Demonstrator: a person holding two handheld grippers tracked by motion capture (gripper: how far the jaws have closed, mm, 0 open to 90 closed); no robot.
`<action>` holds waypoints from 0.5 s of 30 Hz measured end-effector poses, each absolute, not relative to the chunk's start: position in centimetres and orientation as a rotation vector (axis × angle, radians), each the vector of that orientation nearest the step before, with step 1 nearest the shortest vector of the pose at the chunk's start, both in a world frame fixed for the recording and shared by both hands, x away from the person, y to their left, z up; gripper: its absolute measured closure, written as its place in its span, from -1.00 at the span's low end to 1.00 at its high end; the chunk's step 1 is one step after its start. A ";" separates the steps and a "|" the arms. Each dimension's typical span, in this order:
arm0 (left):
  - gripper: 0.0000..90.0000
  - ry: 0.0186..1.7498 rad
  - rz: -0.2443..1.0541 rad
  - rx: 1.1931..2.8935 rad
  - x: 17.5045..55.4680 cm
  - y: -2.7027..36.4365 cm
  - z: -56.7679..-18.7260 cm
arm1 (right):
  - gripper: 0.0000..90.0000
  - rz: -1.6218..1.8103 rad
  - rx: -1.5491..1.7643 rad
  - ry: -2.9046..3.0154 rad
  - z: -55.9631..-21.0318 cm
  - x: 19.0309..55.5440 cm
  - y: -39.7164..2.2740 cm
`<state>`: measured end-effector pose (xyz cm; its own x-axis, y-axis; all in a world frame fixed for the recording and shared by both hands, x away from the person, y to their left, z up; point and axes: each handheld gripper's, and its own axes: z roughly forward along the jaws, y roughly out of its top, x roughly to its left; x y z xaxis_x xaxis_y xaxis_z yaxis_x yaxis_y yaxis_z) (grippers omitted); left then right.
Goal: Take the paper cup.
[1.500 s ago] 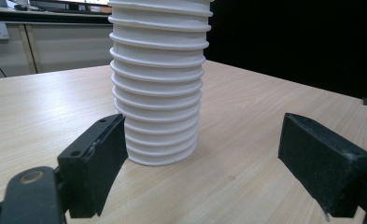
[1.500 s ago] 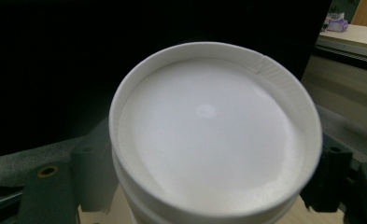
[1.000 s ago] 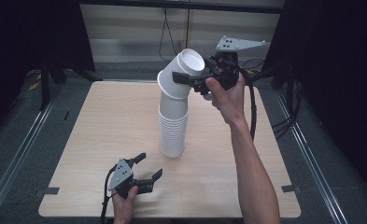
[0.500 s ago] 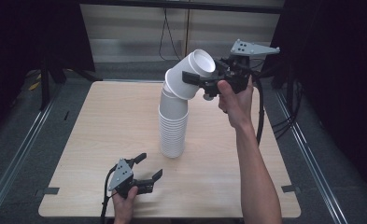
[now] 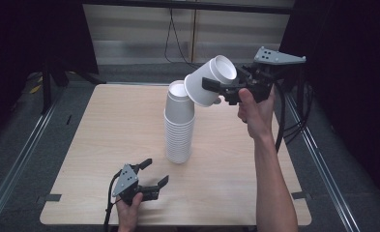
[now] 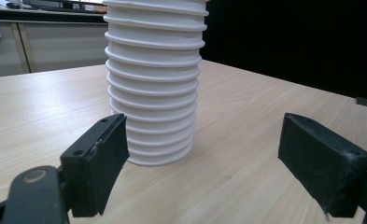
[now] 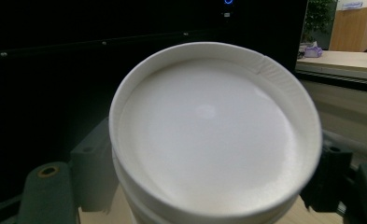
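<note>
The paper cup (image 5: 211, 81) hangs tilted in the air, just above and beside the top of the cup stack (image 5: 179, 125), its bottom end toward the stack and its mouth turned up and away. The right gripper (image 5: 215, 88) has its jaws closed on the cup's wall. The stack stands upright near the middle of the worktop (image 5: 95, 140). To finish the separation cleanly, the cup should probably be carried clear before being turned upright, gently enough not to crush it. The left gripper (image 5: 151, 174) rests low near the stack's base, jaws wide apart, ready to steady the stack.

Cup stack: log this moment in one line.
right gripper: shut on paper cup, tilted, above cup stack | left gripper: open, idle on table
</note>
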<state>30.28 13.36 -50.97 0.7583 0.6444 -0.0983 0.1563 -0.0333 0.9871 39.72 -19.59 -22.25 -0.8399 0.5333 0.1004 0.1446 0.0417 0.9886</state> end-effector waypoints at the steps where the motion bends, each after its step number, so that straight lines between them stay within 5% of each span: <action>1: -0.65 0.658 0.446 1.587 30.3 13.4 -51.0 | -0.52 1.852 0.692 2.032 -22.4 39.5 -19.7; 15: -0.65 0.658 0.440 1.599 30.4 13.3 -50.9 | -0.52 1.821 0.759 2.011 -24.4 37.7 -22.5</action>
